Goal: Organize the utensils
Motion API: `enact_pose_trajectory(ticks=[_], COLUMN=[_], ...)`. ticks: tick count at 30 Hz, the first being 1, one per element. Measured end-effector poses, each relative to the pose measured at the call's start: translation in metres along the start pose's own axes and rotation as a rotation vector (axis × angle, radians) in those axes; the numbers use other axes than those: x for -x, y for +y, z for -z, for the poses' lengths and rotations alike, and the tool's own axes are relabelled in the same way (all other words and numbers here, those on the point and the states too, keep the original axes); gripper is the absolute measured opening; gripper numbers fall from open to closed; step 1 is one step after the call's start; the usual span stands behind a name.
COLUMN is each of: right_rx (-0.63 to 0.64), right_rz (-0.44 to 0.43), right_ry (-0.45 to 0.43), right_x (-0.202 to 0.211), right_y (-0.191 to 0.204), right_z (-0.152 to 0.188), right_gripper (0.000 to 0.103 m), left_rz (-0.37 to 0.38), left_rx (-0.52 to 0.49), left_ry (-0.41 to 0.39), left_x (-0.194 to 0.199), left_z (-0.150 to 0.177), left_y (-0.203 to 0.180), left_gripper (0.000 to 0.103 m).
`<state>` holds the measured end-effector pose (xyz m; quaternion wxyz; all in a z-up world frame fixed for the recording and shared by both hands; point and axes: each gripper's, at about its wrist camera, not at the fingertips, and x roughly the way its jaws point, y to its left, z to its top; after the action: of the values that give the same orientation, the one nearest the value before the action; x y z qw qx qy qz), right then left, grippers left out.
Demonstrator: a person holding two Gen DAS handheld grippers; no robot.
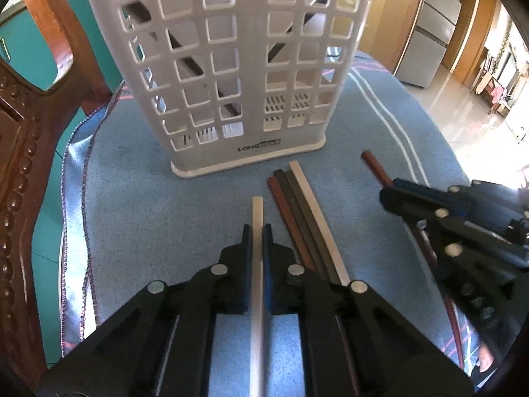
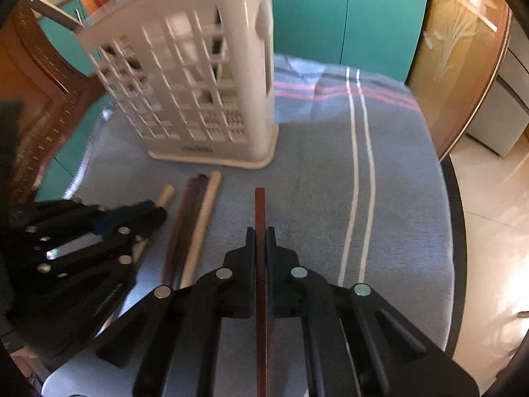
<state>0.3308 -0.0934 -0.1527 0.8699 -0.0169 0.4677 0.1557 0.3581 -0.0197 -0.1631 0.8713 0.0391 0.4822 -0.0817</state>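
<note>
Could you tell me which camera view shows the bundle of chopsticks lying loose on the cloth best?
The left wrist view: the loose chopsticks lie sharp and side by side in front of the white holder, so their colours separate clearly. In the right wrist view the same bundle is blurred and partly hidden behind the left hand-held gripper.

Blue striped towel point(image 1: 165, 198), white holder point(image 1: 231, 66)

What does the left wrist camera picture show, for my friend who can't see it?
The left gripper is shut on a pale chopstick above a blue cloth. Four more chopsticks lie beside it, before a white slotted holder; the right gripper grips a reddish chopstick.
</note>
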Motion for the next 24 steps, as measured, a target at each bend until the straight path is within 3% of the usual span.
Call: enact_pose_trajectory(ticks=[16, 24], right_rx=[-0.092, -0.109], right_rz=[-0.121, -0.112], right_ry=[-0.234, -0.185], right_x=[0.062, 0.051], right_y=[-0.029, -0.032], right_z=[0.002, 0.003], right_gripper=[0.007, 0.007], left_rz=[0.069, 0.075], left_rx=[0.044, 0.054], left_ry=[-0.160, -0.160], left_x=[0.051, 0.056], left_z=[0.006, 0.010], left_y=[0.008, 0.016], left_gripper=[0.007, 0.007])
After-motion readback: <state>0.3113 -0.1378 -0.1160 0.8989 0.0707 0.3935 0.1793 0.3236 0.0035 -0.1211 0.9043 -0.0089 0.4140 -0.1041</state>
